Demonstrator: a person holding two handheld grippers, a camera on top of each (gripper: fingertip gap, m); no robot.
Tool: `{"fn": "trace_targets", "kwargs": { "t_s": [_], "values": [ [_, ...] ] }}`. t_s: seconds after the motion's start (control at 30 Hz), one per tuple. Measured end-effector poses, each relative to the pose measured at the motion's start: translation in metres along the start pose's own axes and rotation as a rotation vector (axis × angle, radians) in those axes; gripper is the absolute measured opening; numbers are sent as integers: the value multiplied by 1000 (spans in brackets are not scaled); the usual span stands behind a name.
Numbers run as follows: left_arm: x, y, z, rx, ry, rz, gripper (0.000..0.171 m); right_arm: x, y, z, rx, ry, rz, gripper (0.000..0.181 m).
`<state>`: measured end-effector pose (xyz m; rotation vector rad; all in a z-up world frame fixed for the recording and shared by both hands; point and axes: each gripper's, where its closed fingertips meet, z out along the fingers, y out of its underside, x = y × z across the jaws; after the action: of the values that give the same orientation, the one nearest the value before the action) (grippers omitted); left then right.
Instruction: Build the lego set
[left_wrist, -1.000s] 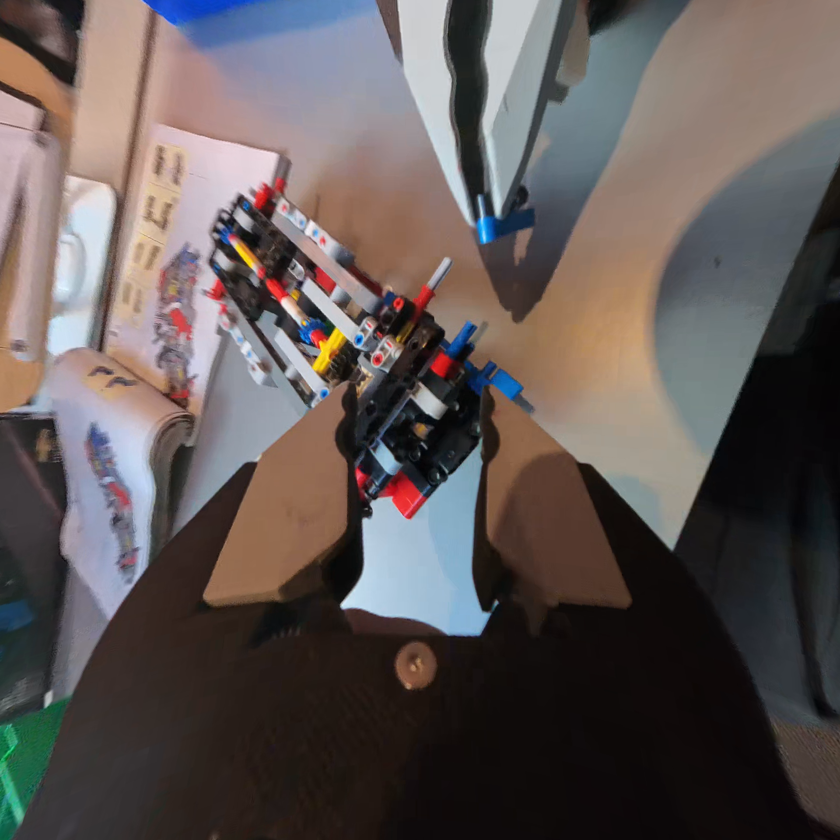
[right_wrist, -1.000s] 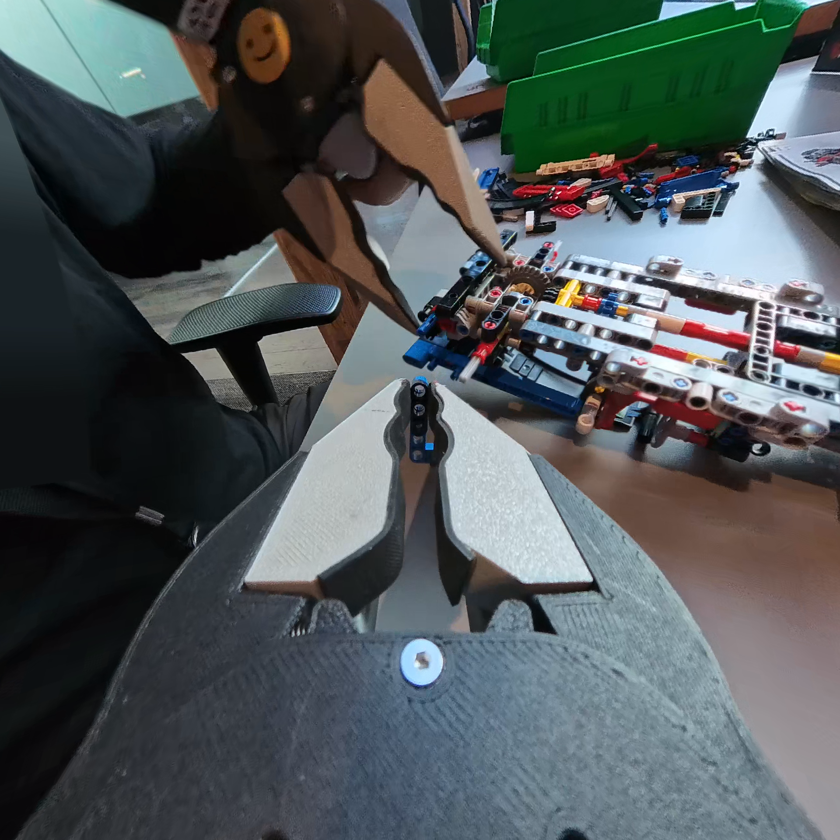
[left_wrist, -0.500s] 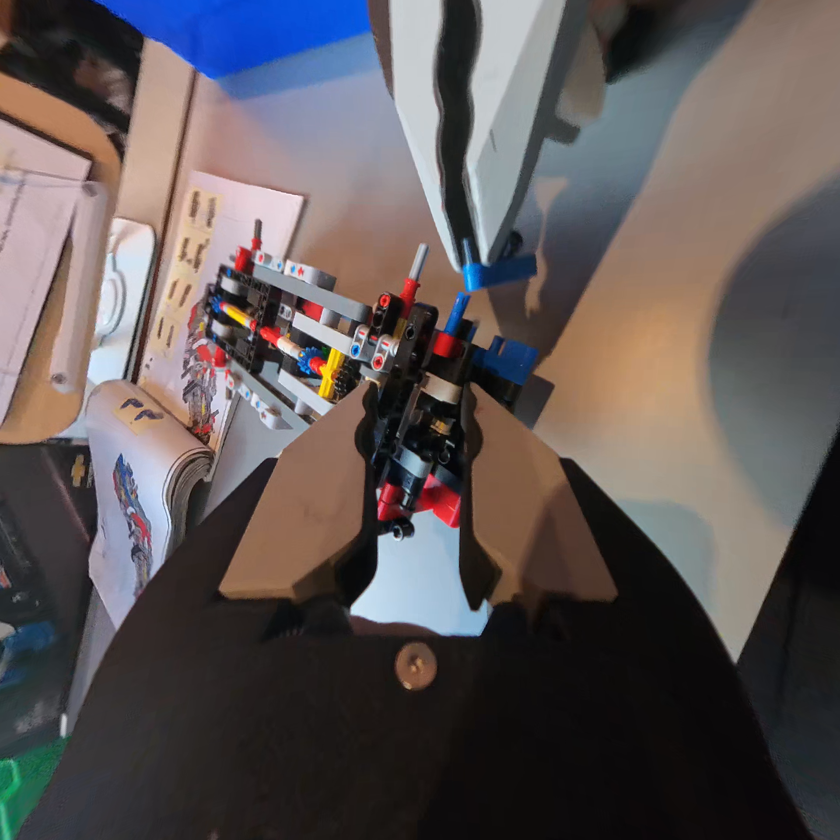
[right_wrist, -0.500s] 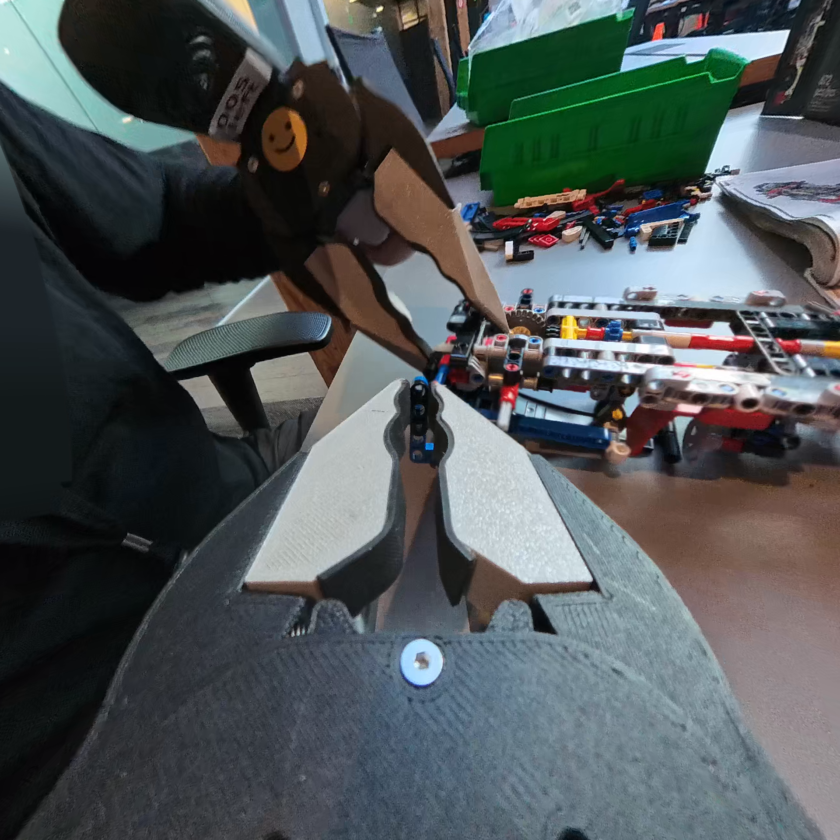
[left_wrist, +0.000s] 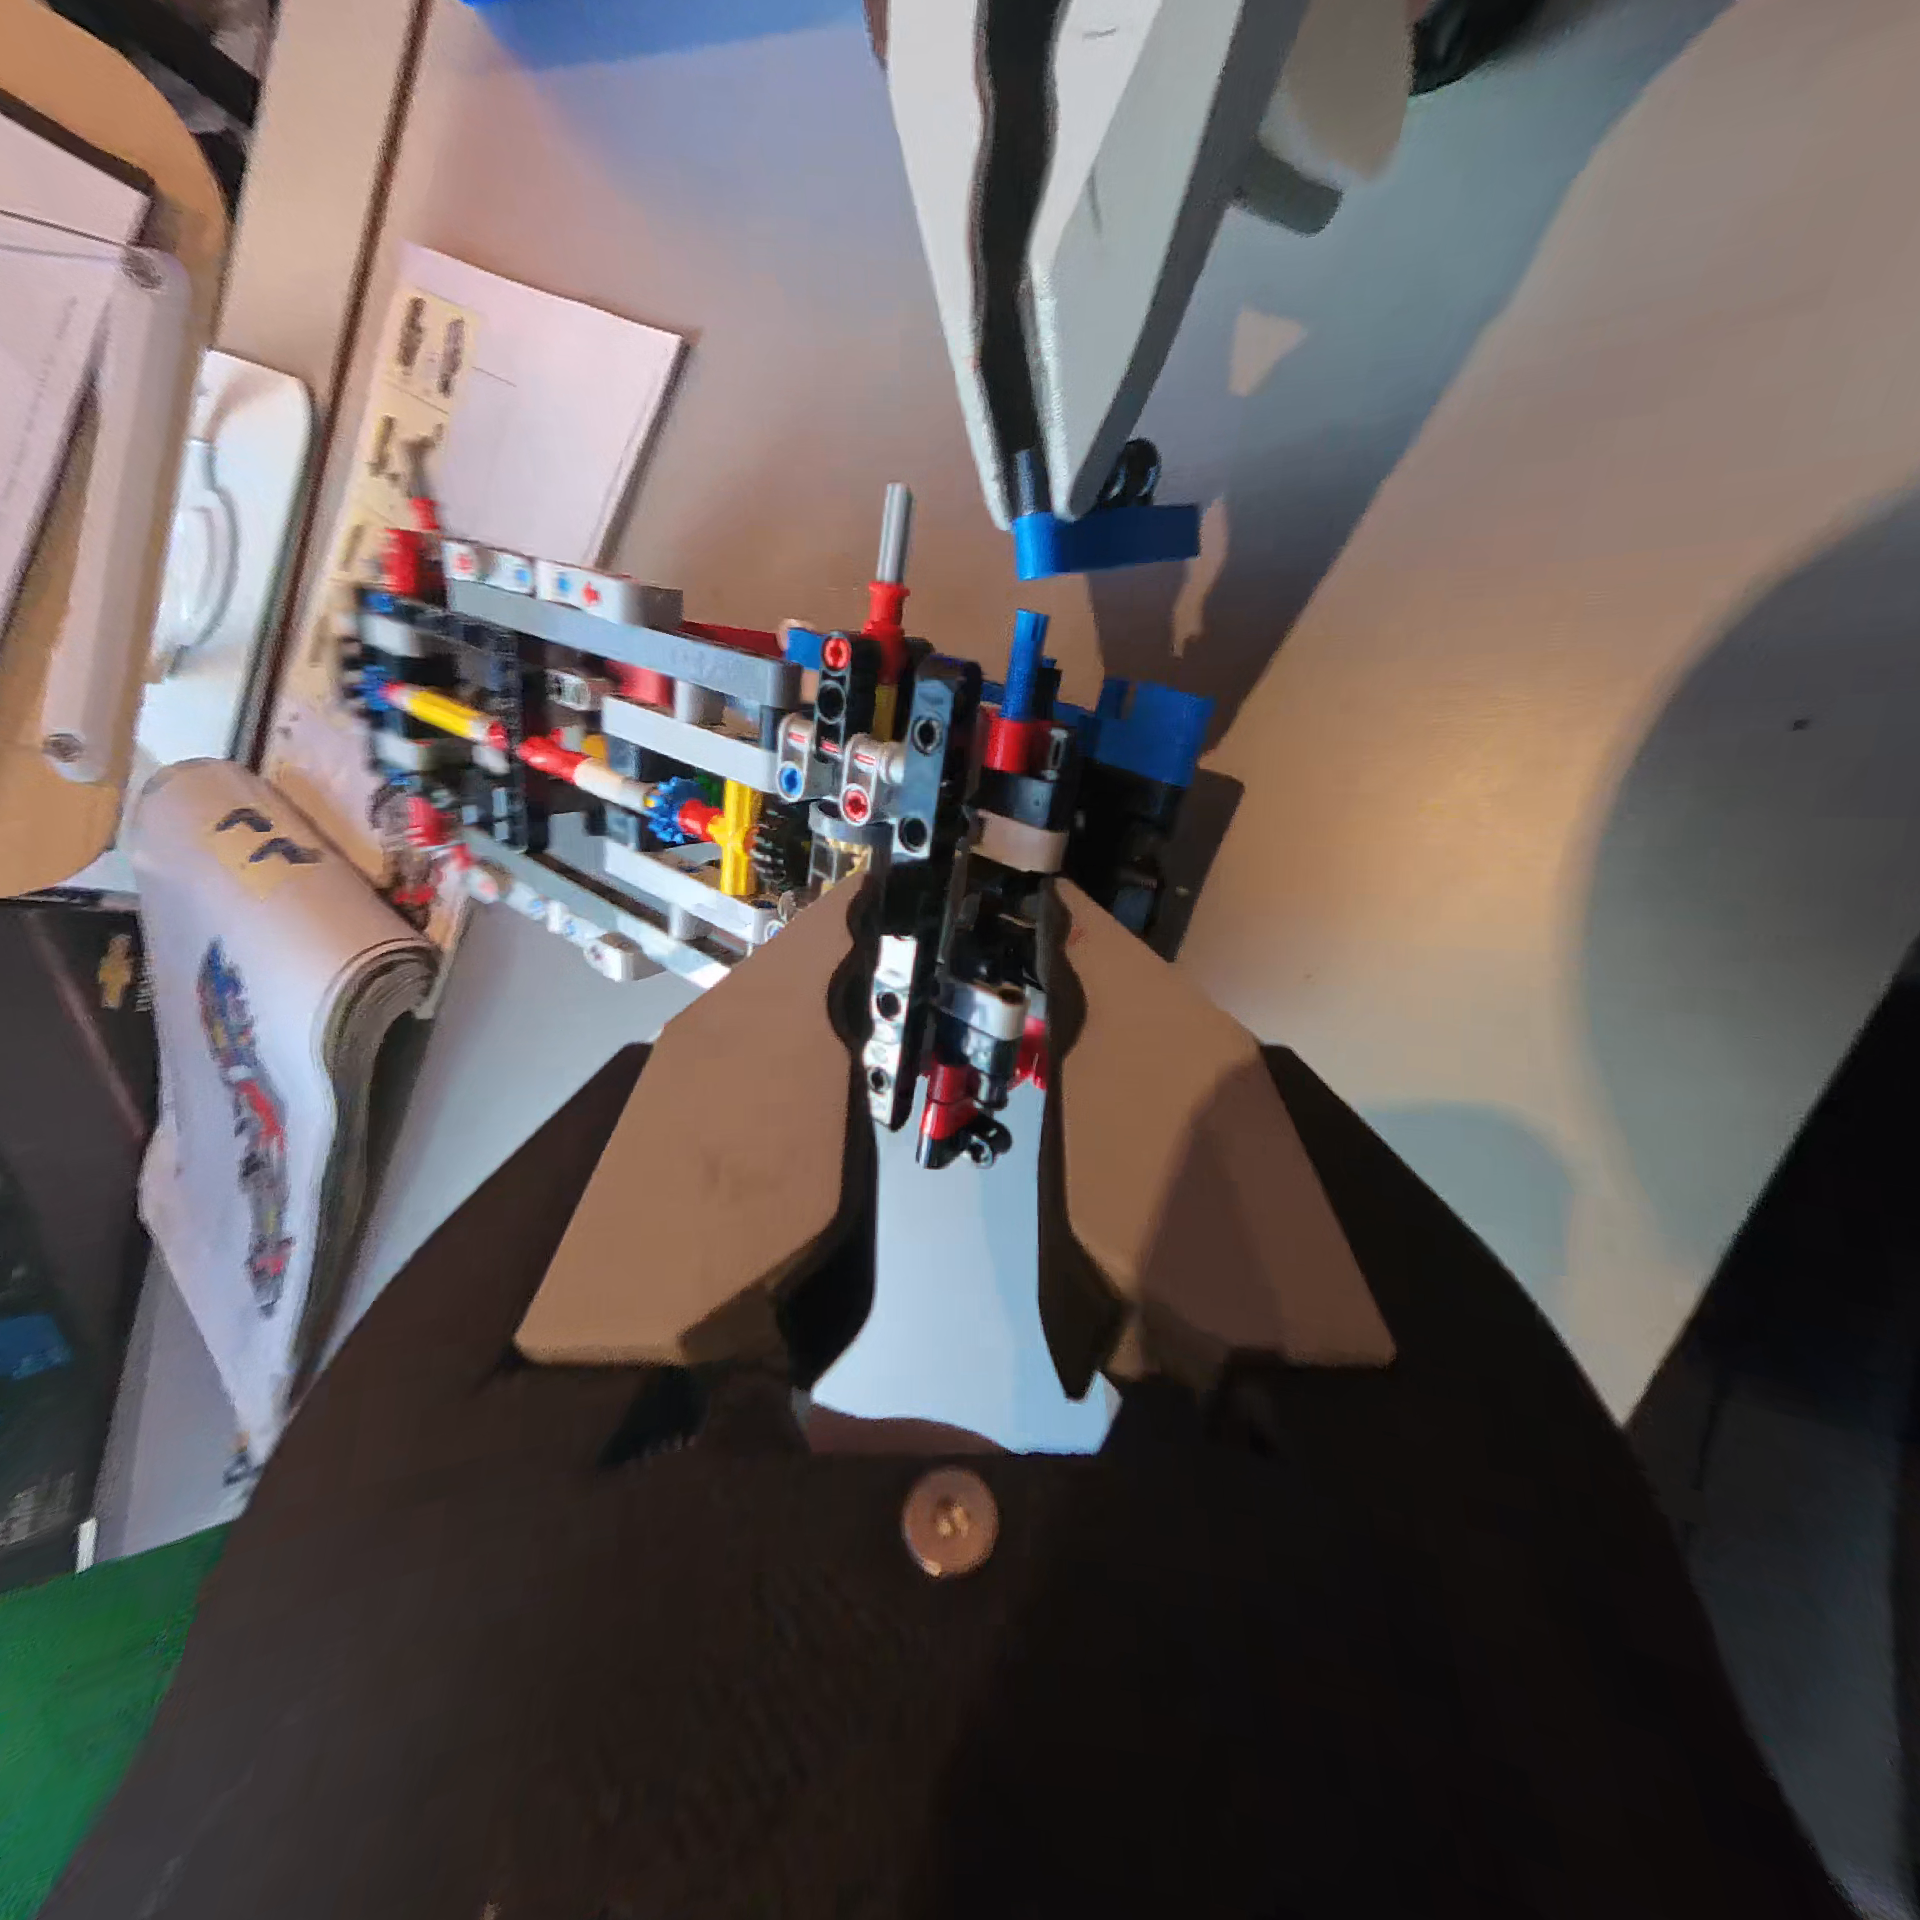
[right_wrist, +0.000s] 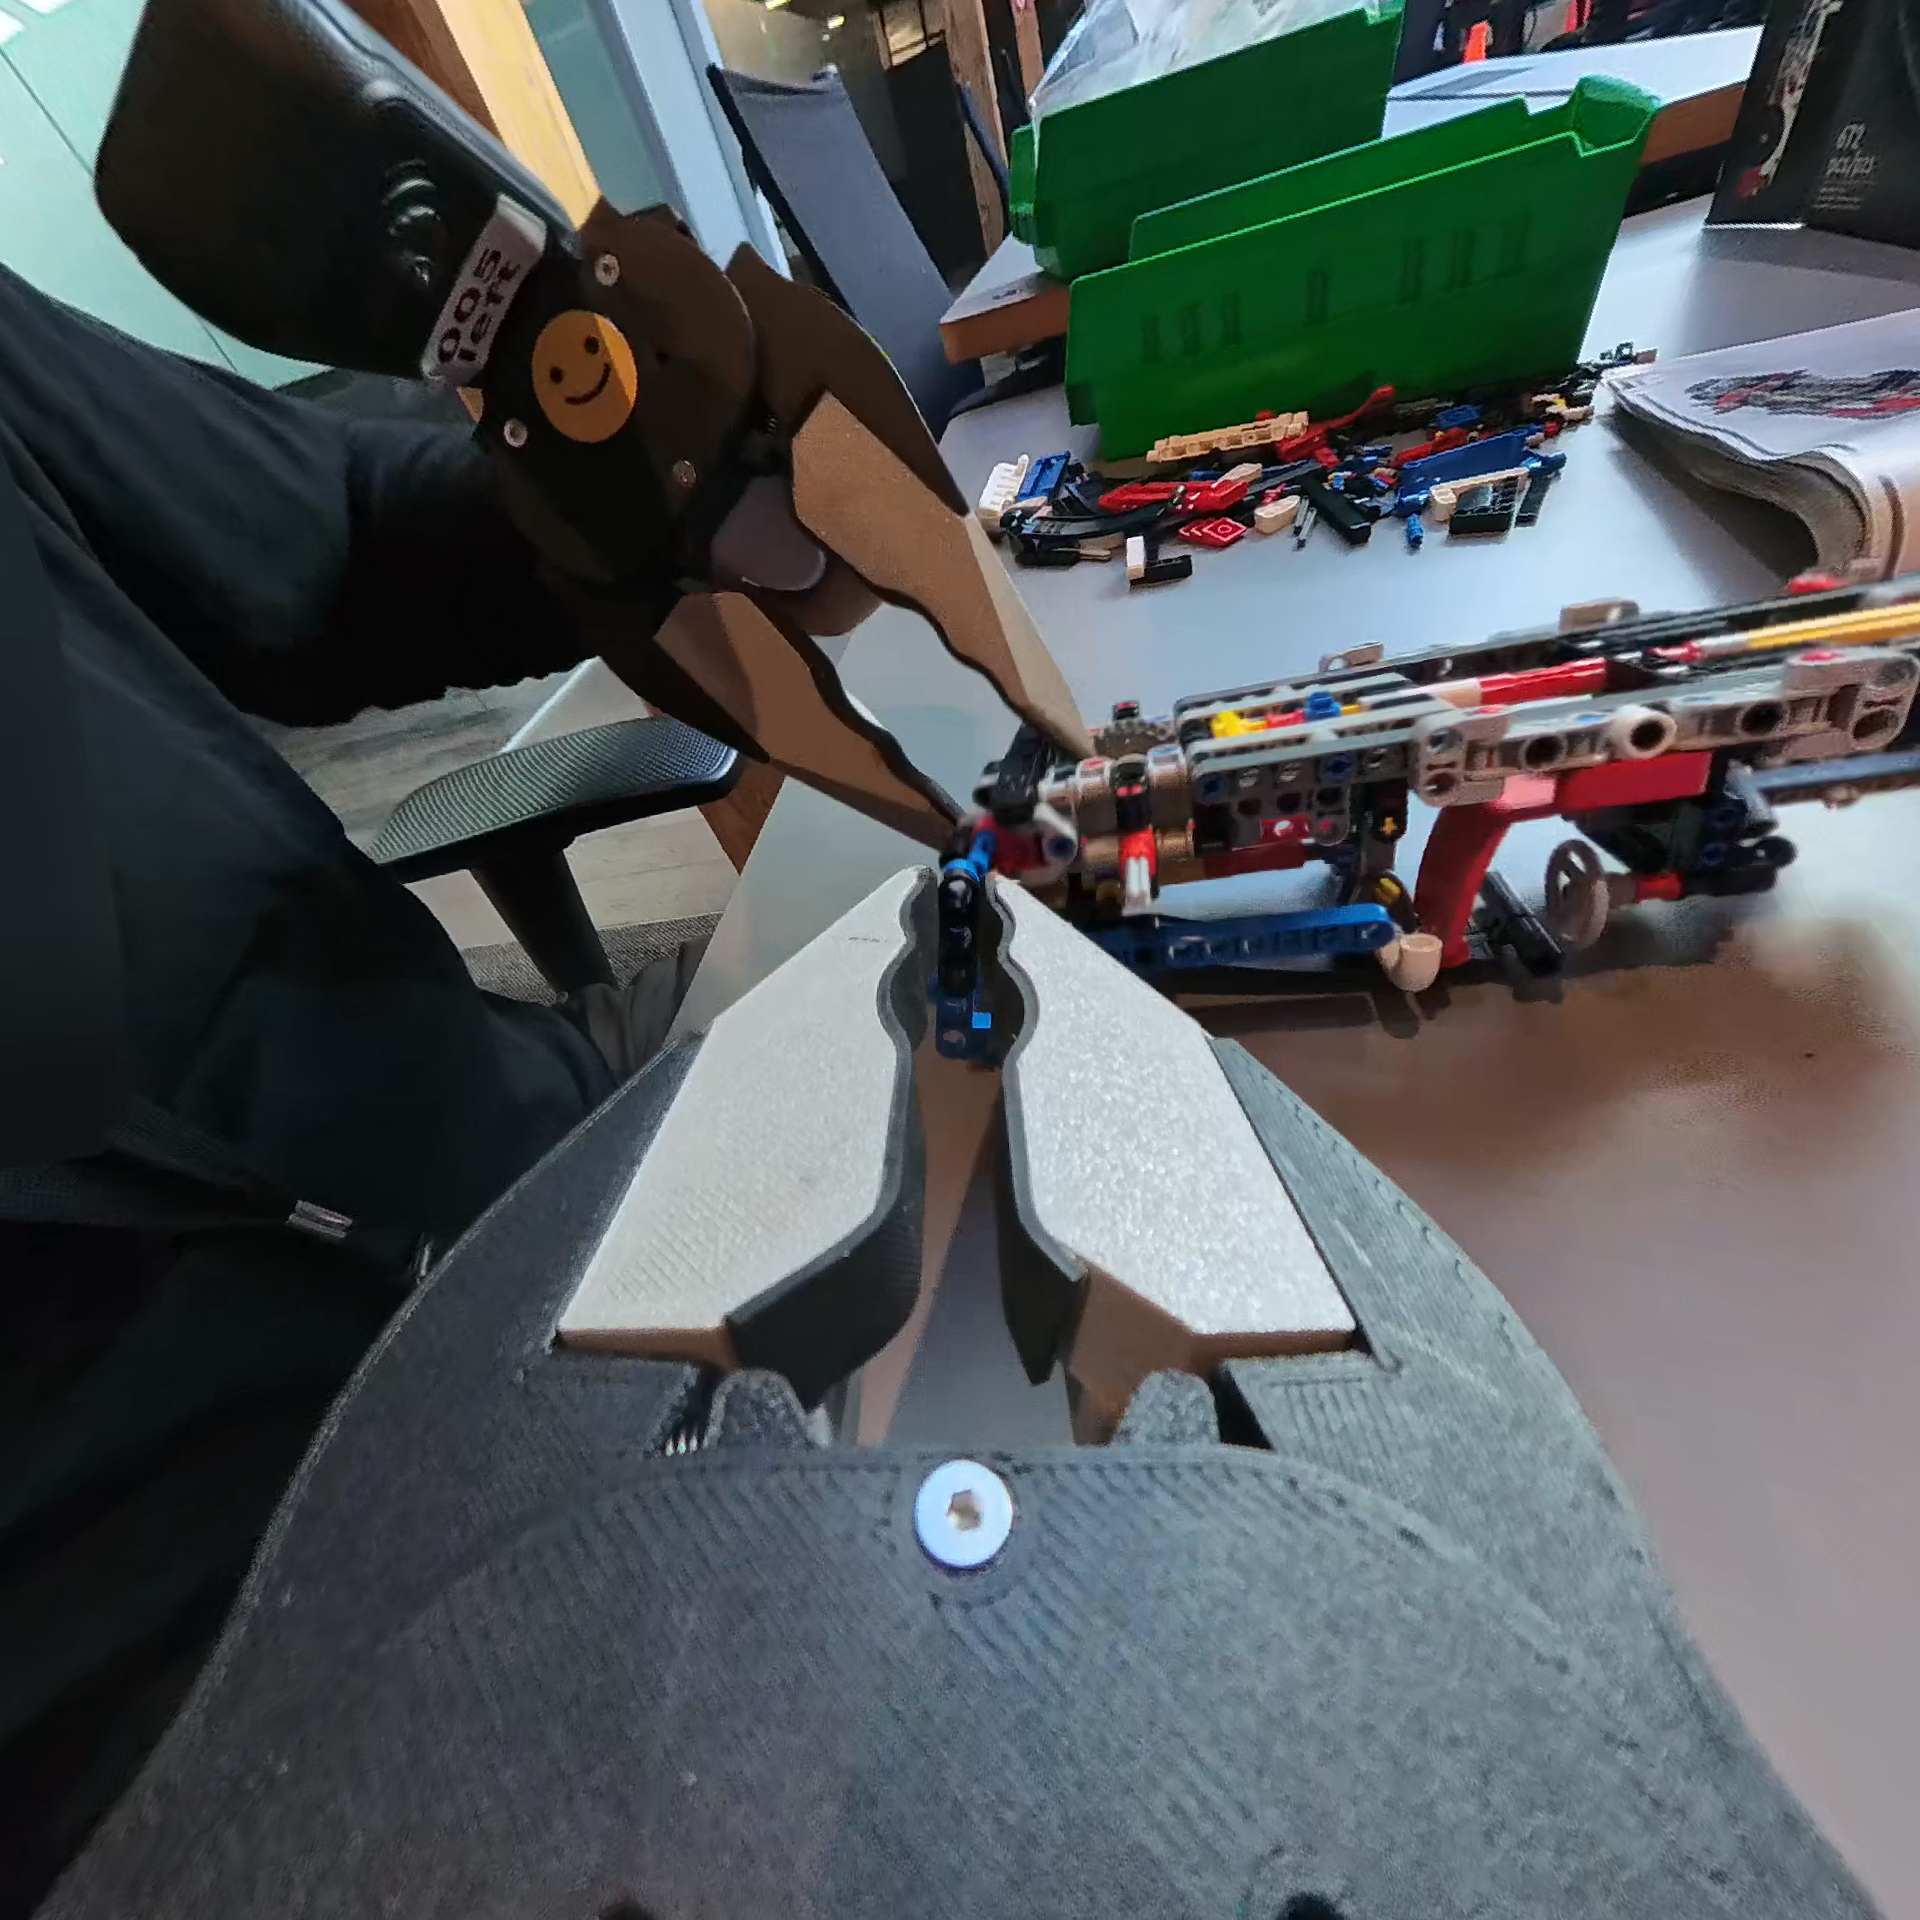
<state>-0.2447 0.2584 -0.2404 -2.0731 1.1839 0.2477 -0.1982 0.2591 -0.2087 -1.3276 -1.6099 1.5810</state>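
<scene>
Over on the left, the instruction booklet (left_wrist: 249, 1049) is lying curled on the counter (left_wrist: 1455, 727), with a loose instruction sheet (left_wrist: 540, 416) just behind it. The lego model (left_wrist: 727, 748) is sitting next to those, a long frame of grey beams with red, yellow and blue bits. The left tongs (left_wrist: 951, 914) are clamping down on the near end of it, one finger on each side. Further right, the right tongs (right_wrist: 961, 904) are pinching a small blue-and-black piece (right_wrist: 961, 971) and hanging just beside that same end of the model. In the right wrist view, loose parts (right_wrist: 1299, 499) are sitting scattered in front of a green bin (right_wrist: 1340, 270) at the back.
</scene>
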Motion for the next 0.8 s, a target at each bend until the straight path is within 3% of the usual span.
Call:
{"fn": "trace_targets", "kwargs": {
  "t_s": [0.17,0.23,0.33,0.47,0.7,0.8],
  "values": [
    [10,-8,10,49,19,-18,20,2,-1,0,1,-2,5,4],
    [16,-9,13,65,32,-18,34,1,1,-1,-13,-16,-2,4],
    [9,-10,15,60,-24,0,20,2,5,-6,-51,-28,-85,4],
    [6,-10,13,95,-27,-35,17,5,5,-16,-45,-60,-205,4],
    [3,-13,8,304,107,-291,6,16,-4,-13,-7,-29,-230,4],
    [1,-11,9,341,124,-312,6,19,-5,-8,-14,-51,-213,4]
  ]
}}
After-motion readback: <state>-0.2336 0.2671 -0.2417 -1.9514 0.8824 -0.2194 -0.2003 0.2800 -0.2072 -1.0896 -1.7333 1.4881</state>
